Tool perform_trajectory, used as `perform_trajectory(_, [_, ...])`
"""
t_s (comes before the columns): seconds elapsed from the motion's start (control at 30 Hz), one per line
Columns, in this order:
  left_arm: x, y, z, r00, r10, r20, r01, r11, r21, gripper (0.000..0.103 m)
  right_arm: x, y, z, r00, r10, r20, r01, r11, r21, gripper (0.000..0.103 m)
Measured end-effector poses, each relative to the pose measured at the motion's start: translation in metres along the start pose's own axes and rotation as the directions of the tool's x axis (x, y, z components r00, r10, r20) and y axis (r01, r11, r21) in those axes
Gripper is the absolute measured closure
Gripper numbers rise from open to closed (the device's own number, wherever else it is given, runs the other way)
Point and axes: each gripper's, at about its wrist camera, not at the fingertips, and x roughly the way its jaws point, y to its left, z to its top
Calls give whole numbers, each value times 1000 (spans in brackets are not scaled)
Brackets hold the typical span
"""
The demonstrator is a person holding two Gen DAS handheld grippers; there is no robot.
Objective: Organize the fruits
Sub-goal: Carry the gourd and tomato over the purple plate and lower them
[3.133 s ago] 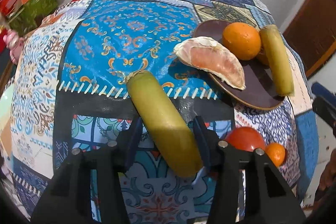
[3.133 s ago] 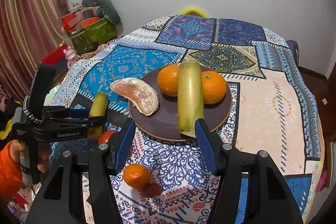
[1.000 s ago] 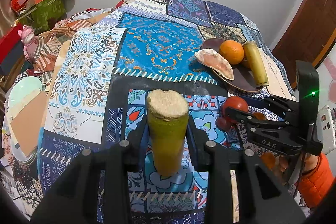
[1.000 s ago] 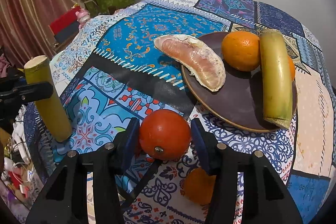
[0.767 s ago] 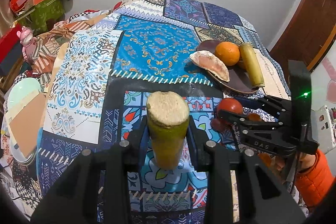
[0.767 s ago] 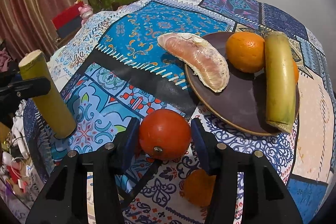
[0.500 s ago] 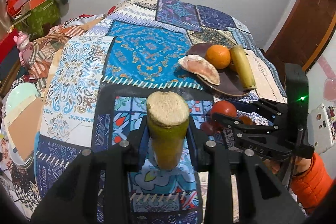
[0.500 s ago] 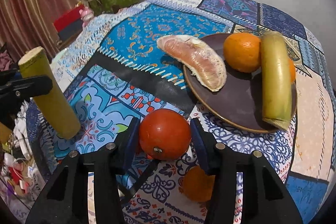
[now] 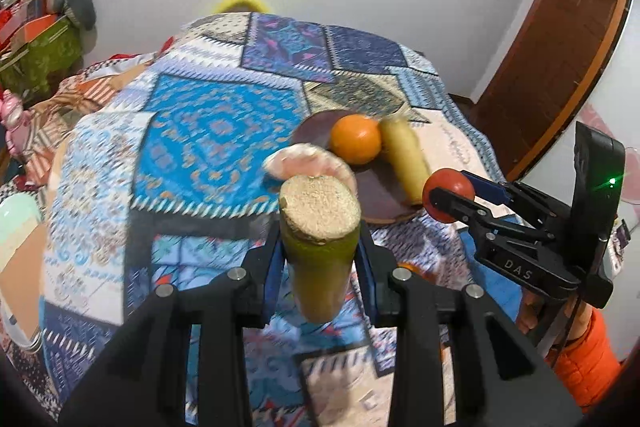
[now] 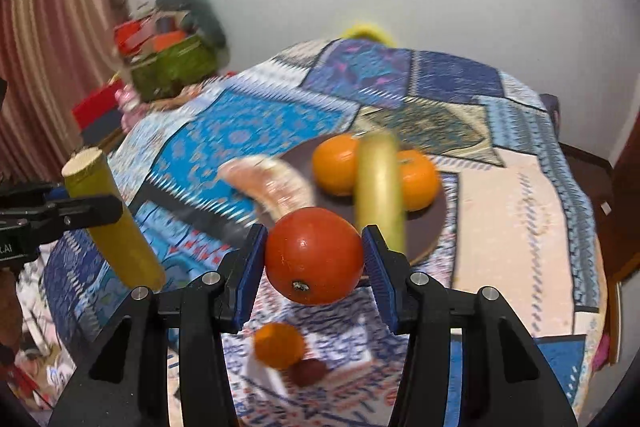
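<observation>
Two yellow-green sugarcane lengths: one [image 9: 319, 247] clamped upright in the left gripper [image 9: 319, 259], one [image 10: 379, 187] lying on the round dark brown plate [image 10: 432, 227] between two oranges [image 10: 335, 163] beside a peeled pink pomelo segment [image 10: 272, 183]. The right gripper [image 10: 314, 263] pinches a glossy red tomato [image 10: 314, 255] above the patchwork blue cloth [image 10: 240, 123]; a small orange [image 10: 279, 345] lies below. White wall behind
</observation>
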Motion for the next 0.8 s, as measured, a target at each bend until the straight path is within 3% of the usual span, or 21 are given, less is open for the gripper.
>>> perform_trajectory(0.33, [37, -36, 38, 997, -81, -9, 81, 996, 25, 70, -10, -40, 13, 997, -59, 51, 57, 997, 45, 58])
perform_trajectory(0.8, [85, -57, 49, 997, -66, -49, 70, 995, 77, 70, 20, -71, 8, 997, -73, 14, 71, 992, 106, 58])
